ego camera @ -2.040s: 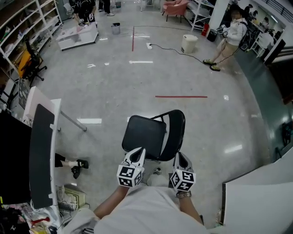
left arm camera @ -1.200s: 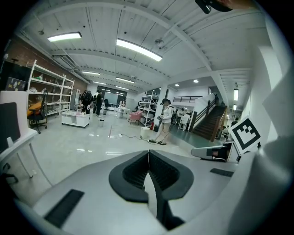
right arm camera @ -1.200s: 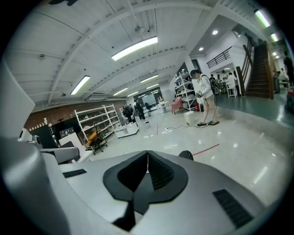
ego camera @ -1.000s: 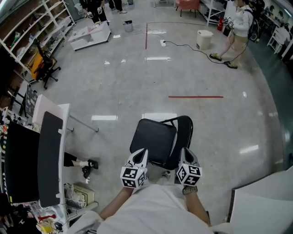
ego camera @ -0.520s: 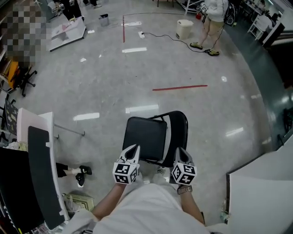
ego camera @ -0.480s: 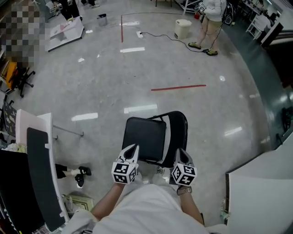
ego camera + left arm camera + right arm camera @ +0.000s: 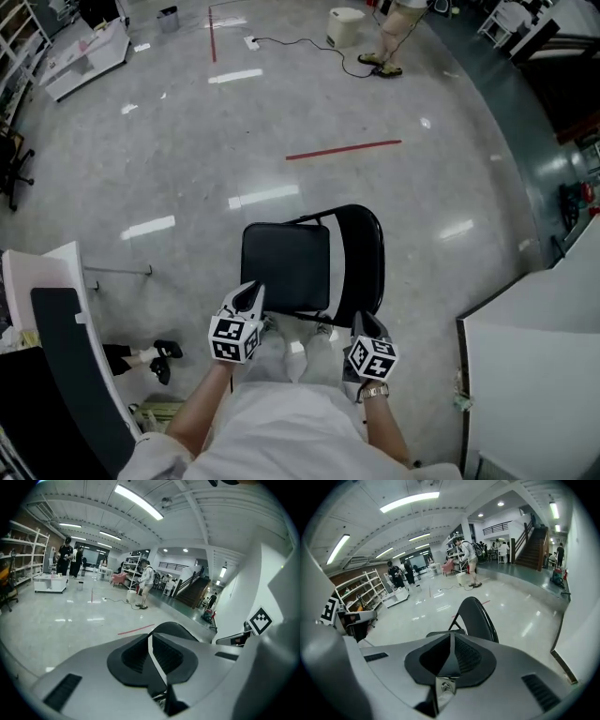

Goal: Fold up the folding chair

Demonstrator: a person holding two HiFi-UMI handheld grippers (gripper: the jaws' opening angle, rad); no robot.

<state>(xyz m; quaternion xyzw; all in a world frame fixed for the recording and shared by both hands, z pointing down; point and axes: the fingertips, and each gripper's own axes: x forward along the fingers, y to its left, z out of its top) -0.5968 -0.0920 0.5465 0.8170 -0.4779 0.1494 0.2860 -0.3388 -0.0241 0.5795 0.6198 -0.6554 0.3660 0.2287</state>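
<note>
The black folding chair stands unfolded on the grey floor, its seat [image 7: 286, 267] level and its backrest [image 7: 362, 251] on the right. My left gripper [image 7: 250, 291] is shut with nothing in it, at the seat's near left corner. My right gripper [image 7: 362, 321] is shut and empty too, just before the near right corner below the backrest. In the left gripper view the left gripper [image 7: 151, 638] has its jaws together, with the backrest [image 7: 174, 628] beyond them. In the right gripper view the right gripper [image 7: 451, 638] points at the backrest [image 7: 477, 615]. Whether either gripper touches the chair is unclear.
A white panel [image 7: 530, 375] stands close on the right. A white stand with a black board [image 7: 56, 323] and a pair of shoes [image 7: 161, 357] are on the left. A red tape line [image 7: 343, 149] crosses the floor beyond the chair. A person [image 7: 467, 557] stands far off.
Both grippers have sunk and come closer to the front edge of the seat. The head view has tipped further down. The chair has not moved.
</note>
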